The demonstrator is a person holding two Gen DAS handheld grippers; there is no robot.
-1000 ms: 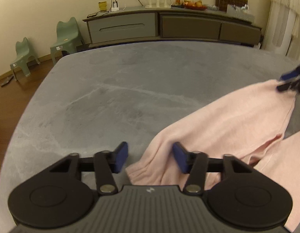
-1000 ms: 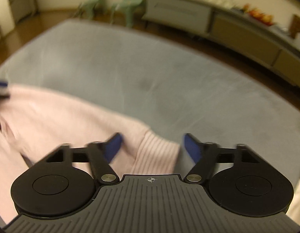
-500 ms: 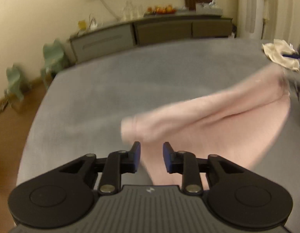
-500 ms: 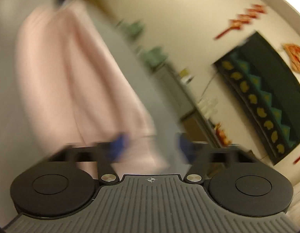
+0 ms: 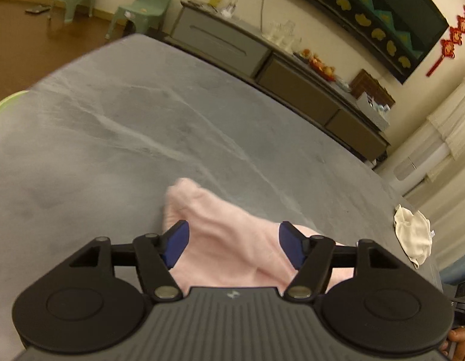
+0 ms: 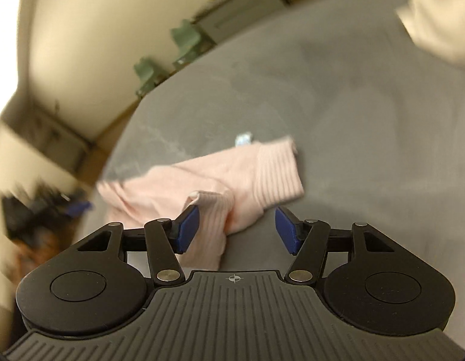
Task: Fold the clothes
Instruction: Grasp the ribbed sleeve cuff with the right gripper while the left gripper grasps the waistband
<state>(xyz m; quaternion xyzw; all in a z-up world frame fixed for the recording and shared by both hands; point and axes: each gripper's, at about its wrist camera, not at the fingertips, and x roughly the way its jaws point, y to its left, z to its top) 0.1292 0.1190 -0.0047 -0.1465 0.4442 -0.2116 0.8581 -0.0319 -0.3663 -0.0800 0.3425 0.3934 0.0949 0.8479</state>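
A pink knit garment point(image 5: 229, 240) lies bunched and folded over on the grey table point(image 5: 142, 126). My left gripper point(image 5: 234, 248) is open just above it, the fabric lying between and under the blue pads, not pinched. In the right wrist view the same pink garment point(image 6: 232, 177) lies with its ribbed hem point(image 6: 277, 171) on top and a ribbed cuff by the left pad. My right gripper point(image 6: 237, 228) is open over its near edge and holds nothing.
A cream cloth point(image 5: 412, 240) lies near the table's right edge; it also shows blurred in the right wrist view point(image 6: 436, 15). A grey sideboard point(image 5: 277, 69) and green stools point(image 5: 142, 6) stand beyond the table. The other gripper point(image 6: 52, 207) shows blurred at the left.
Both grippers swung the garment over and let go of it. The left jaws, nearly shut half a second ago, are open wide. The garment now lies in a compact folded bunch.
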